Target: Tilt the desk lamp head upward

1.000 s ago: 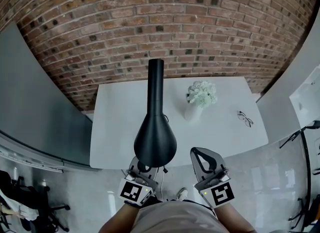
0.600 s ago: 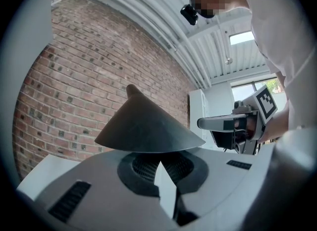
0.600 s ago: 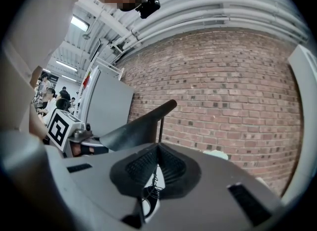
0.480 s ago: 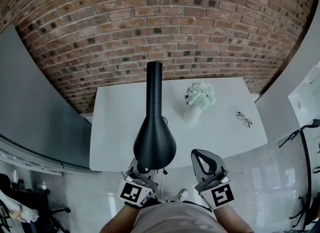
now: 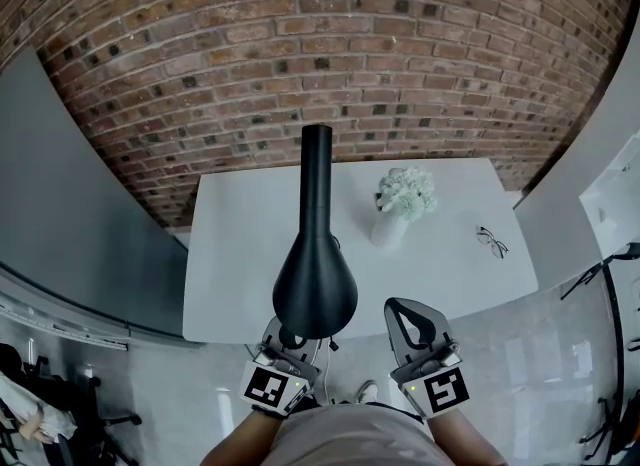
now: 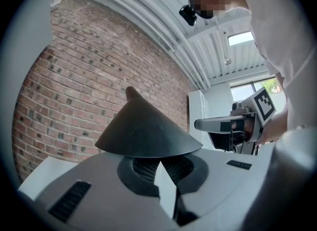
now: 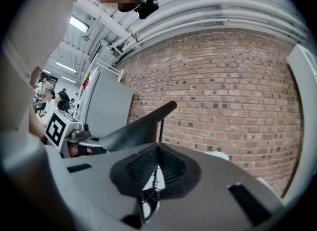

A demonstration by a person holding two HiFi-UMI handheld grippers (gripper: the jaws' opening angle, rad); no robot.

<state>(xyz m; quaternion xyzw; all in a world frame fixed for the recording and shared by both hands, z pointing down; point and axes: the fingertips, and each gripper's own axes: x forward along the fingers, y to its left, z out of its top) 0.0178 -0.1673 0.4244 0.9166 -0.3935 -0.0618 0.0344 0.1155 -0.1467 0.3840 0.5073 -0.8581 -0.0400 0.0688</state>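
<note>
At the near edge of the white table (image 5: 240, 254), in front of the brick wall (image 5: 300, 44), there is a black desk lamp. Its lamp head (image 5: 314, 289), a wide cone, hangs over the table's front edge with its mouth down. A long dark stem (image 5: 316, 179) runs back from it toward the wall. From above, the base is hidden under the head.

Directly below the cone's rim sits the left gripper (image 5: 288, 339). Its own view shows the jaws pressed together with nothing between them, and the lamp head (image 6: 143, 131) just beyond the tips. Touching or barely apart: cannot tell. Just to the right of the head, clear of it, is the right gripper (image 5: 400, 306), jaws likewise closed and empty.

Handling, my estimate:
- The cone looks like rigid painted metal or plastic, smooth and probably slick on the slope. It should not deform.
- It is light in itself, but the joint likely resists, so a push may shift or tip the whole lamp.
- Best purchase is the lower rim, lifted from beneath with closed jaws or pinched at the edge. The narrow neck where the cone meets the stem is the alternative.
- The free gripper could steady the stem.

Containers: one only. A pale vase (image 5: 388, 229) stands upright to the right of the stem, well apart from the lamp head, and holds a bunch of white flowers (image 5: 405, 192). Glasses (image 5: 492, 239) lie further right, loose on the table.
</note>
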